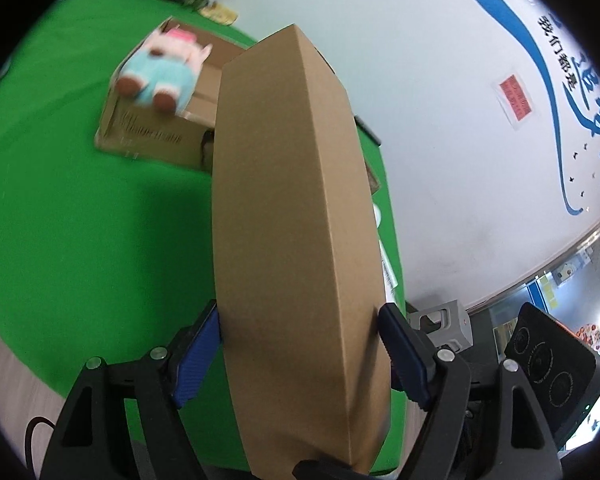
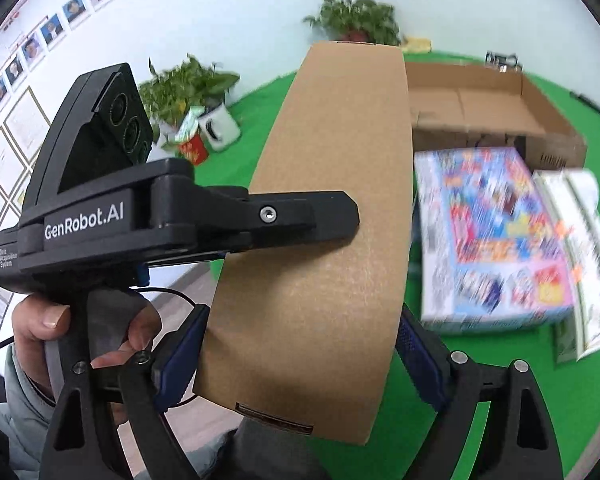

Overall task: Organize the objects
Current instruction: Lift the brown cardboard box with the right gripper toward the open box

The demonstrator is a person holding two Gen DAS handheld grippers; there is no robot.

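Both grippers hold one flat brown cardboard box (image 1: 292, 208) in the air above the green table. My left gripper (image 1: 296, 336) is shut on the box, blue pads against both faces. My right gripper (image 2: 300, 344) is shut on the same box (image 2: 320, 220). The left gripper's black body (image 2: 172, 216) shows in the right wrist view, clamped on the box edge. An open cardboard carton (image 1: 156, 120) with a plush toy (image 1: 164, 68) on its rim stands far left. The carton also shows in the right wrist view (image 2: 540, 120).
A colourful printed box (image 2: 496, 232) lies on the green table (image 2: 420, 400) with white booklets (image 2: 588, 248) beside it. Potted plants (image 2: 188, 84), a white mug (image 2: 220, 124) and a red carton (image 2: 194, 148) stand at the far edge by the wall.
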